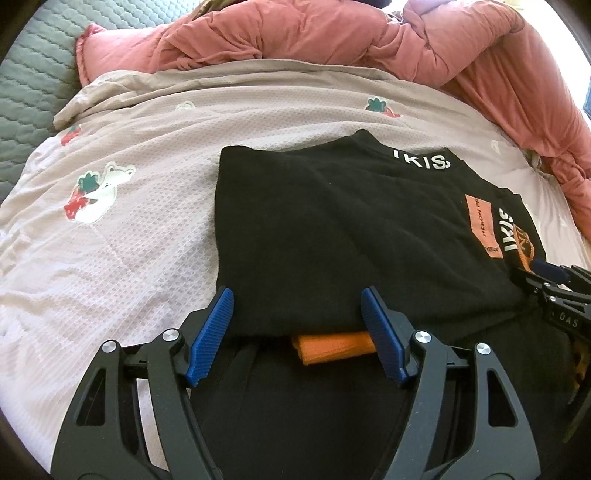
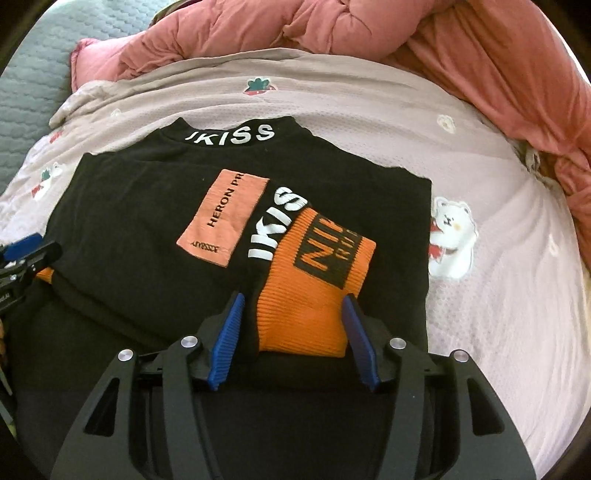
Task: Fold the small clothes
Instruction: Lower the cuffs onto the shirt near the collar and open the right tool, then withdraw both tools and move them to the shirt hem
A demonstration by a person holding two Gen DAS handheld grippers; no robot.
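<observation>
Plainly, the black sweatshirt (image 2: 147,236) lay partly folded on the bed, soft and matte, its collar (image 2: 232,134) printed with white block letters and turned toward the far side. A salmon rectangular patch (image 2: 225,218) sat sewn on its front, and a ribbed orange cuff (image 2: 317,288) with a black printed block lay folded across the front just beside that patch. Under the garment stretched a pale pink bedspread (image 1: 129,258) of waffle-textured cloth, dotted with bear and strawberry motifs. Behind it a puffy coral quilt (image 1: 332,33) was heaped in thick rumpled folds, and a grey quilted mattress (image 1: 33,74) showed at the far left.

The left claw (image 1: 297,295) stood spread wide, its 2 blue ridged pads (image 1: 214,332) straddling the near folded edge of the black cloth without pinching it; a strip of orange ribbing (image 1: 332,345) peeked out beneath that edge between the pads. The right claw (image 2: 293,302) was also spread, one pad on each side of the orange cuff; whether the pads touched it I could not tell.

The garment's left and right edges ran fairly straight. Bare bedspread lay to both sides and beyond the collar.
</observation>
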